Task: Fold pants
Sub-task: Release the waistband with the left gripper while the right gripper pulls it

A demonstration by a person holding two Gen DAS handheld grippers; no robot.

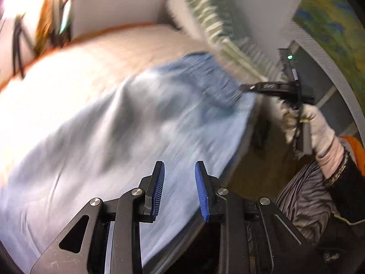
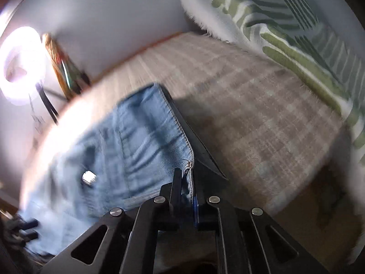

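The right gripper [image 2: 186, 182] jaws are pinched on the hemmed edge of the pants [image 2: 136, 141], so a fold can be carried; the left gripper [image 1: 179, 189] jaws are parted, empty above denim spread on the bed [image 2: 251, 105]

Left wrist view: steeply down over the pants [image 1: 136, 123], near. Right wrist view: closer, almost straight down. Shared: pants [image 2: 136, 137], striped pillow [image 1: 219, 22].
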